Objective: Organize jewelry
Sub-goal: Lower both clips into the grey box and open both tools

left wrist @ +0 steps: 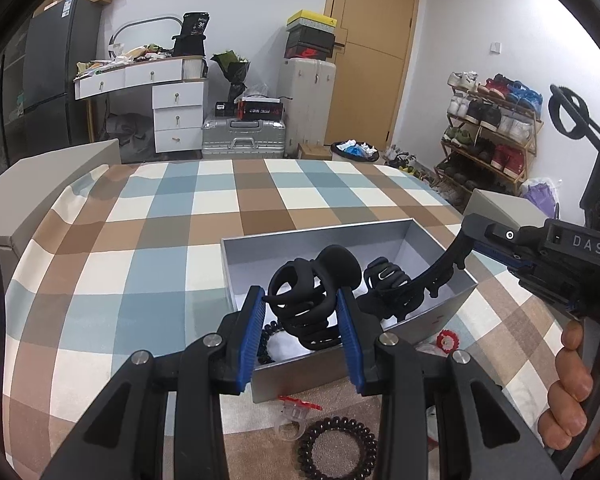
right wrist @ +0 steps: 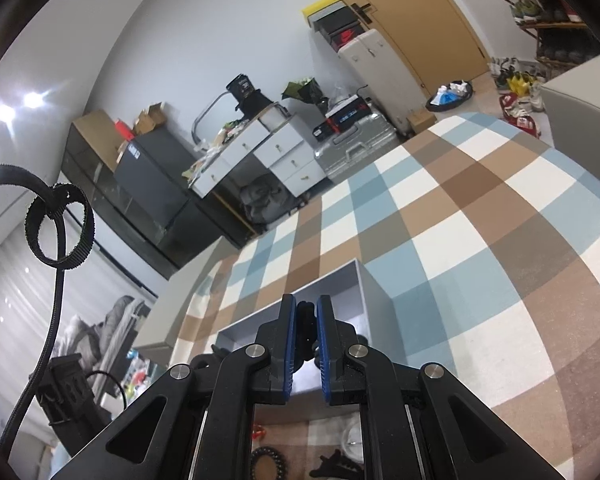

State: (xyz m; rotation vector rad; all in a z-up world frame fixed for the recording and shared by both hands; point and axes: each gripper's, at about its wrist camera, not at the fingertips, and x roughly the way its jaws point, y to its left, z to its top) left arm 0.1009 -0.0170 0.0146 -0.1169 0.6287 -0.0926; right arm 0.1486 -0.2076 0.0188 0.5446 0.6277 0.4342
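In the left wrist view my left gripper (left wrist: 303,316) is shut on a large black hair claw clip (left wrist: 306,300) and holds it over the near end of the grey open box (left wrist: 320,234). My right gripper (left wrist: 446,276) reaches into the box from the right, shut on a second black claw clip (left wrist: 388,286). In the right wrist view the right gripper (right wrist: 306,312) pinches that black clip (right wrist: 306,320) above the box (right wrist: 332,284). A black spiral hair tie (left wrist: 266,342) lies inside the box.
On the checked tablecloth (left wrist: 140,240) before the box lie a black spiral hair tie (left wrist: 336,450), a clear ring with a red top (left wrist: 294,416) and a red-and-white ornament (left wrist: 447,340). Grey chairs stand at the table's left and right. A shoe rack (left wrist: 492,136) stands far right.
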